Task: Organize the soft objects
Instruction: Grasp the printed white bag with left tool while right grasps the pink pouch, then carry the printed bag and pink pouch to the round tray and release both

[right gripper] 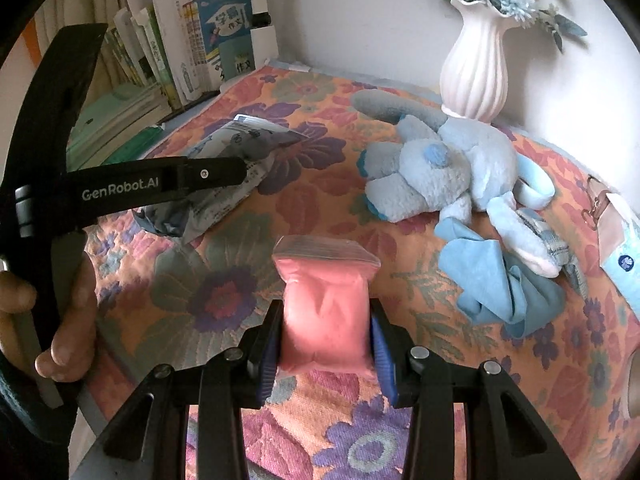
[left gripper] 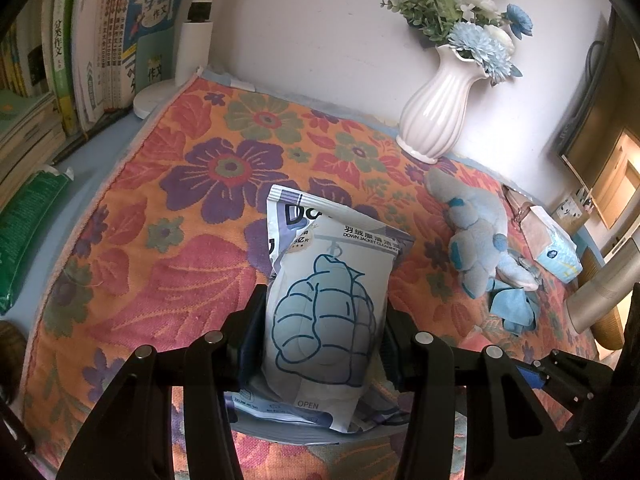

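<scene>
My left gripper (left gripper: 324, 320) is shut on a white wipes pack printed with a blue down jacket (left gripper: 332, 300), held over the floral cloth (left gripper: 168, 272); a second pack lies folded under it. The right wrist view shows the left gripper (right gripper: 224, 172) and that pack (right gripper: 236, 168) at the left. My right gripper (right gripper: 326, 332) is shut on a pink soft bag (right gripper: 324, 312) above the cloth. A blue plush toy (right gripper: 440, 168) and a crumpled blue cloth (right gripper: 500, 292) lie to the right; both also show in the left wrist view, plush toy (left gripper: 476, 236), blue cloth (left gripper: 514, 308).
A white ribbed vase (left gripper: 436, 108) with blue flowers stands at the back by the wall. Books (left gripper: 96, 40) line the left side, with a green pack (left gripper: 28, 232) beside them. A tissue pack (left gripper: 552, 244) lies at the right edge.
</scene>
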